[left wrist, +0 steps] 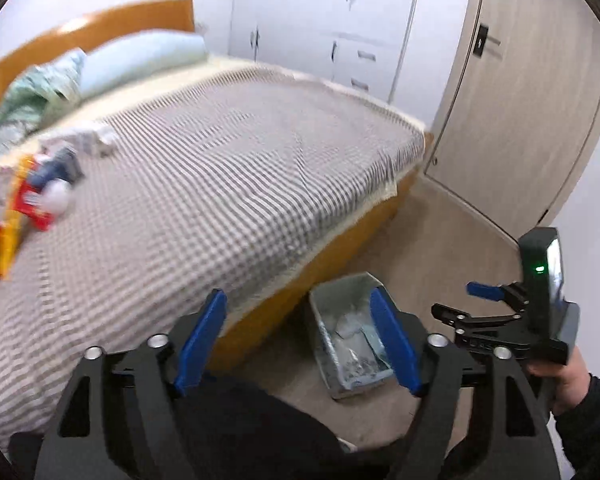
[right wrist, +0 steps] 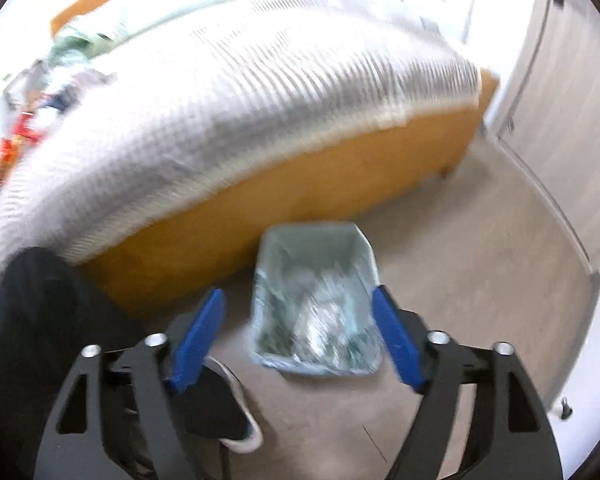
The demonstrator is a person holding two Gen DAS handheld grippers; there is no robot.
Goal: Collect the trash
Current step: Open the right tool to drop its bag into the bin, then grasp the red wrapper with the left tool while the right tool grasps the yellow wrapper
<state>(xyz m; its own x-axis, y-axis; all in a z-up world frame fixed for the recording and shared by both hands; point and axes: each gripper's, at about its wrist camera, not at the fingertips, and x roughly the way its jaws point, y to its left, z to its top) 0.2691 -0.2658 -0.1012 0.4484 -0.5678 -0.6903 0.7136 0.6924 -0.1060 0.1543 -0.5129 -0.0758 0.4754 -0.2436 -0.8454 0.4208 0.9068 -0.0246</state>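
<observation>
Your left hand-held gripper and right hand-held gripper are both released, jaws wide with nothing between them. Below them, the lined trash bin stands on the floor just beside the bed. Farther off, the wrappers lie near the bed's headboard-end edge.

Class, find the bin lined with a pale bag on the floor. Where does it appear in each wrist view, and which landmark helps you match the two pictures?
Left wrist view: the bin sits low, right of centre, partly behind a blue finger.
Right wrist view: the bin is centre, lower half, between the blue fingers.
Shared landmark: the orange bed frame just behind it.
</observation>
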